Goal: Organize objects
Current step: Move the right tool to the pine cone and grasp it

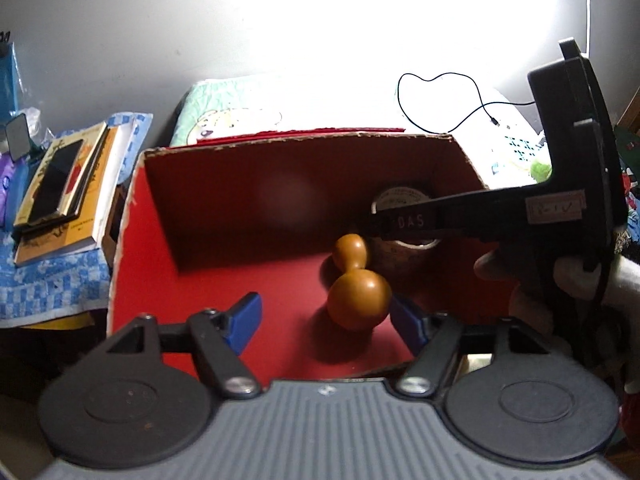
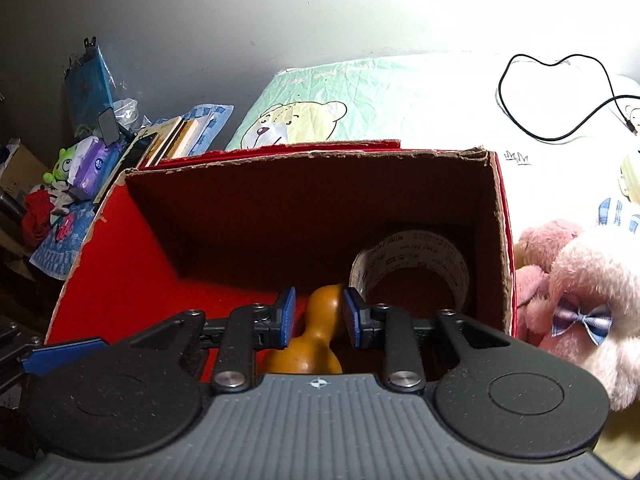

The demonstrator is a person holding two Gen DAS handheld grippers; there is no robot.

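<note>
An orange-brown wooden gourd (image 1: 358, 300) lies in an open red cardboard box (image 1: 296, 138), its small end toward the back. My left gripper (image 1: 326, 324) is open, and its blue pads stand wide on either side of the gourd's big bulb. From the right, my right gripper (image 1: 374, 226) reaches down to the small bulb. In the right wrist view the right gripper (image 2: 319, 312) is shut on the gourd (image 2: 324, 312), with its narrow top between the blue pads. A roll of printed tape (image 2: 412, 264) stands in the box's back right corner (image 2: 490, 160).
A stack of books topped by a dark phone (image 1: 68, 184) lies left of the box. Behind the box are a bear-print cushion (image 2: 320, 112) and a looped black cable (image 2: 560, 96). A pink plush toy (image 2: 580, 280) sits against the box's right wall.
</note>
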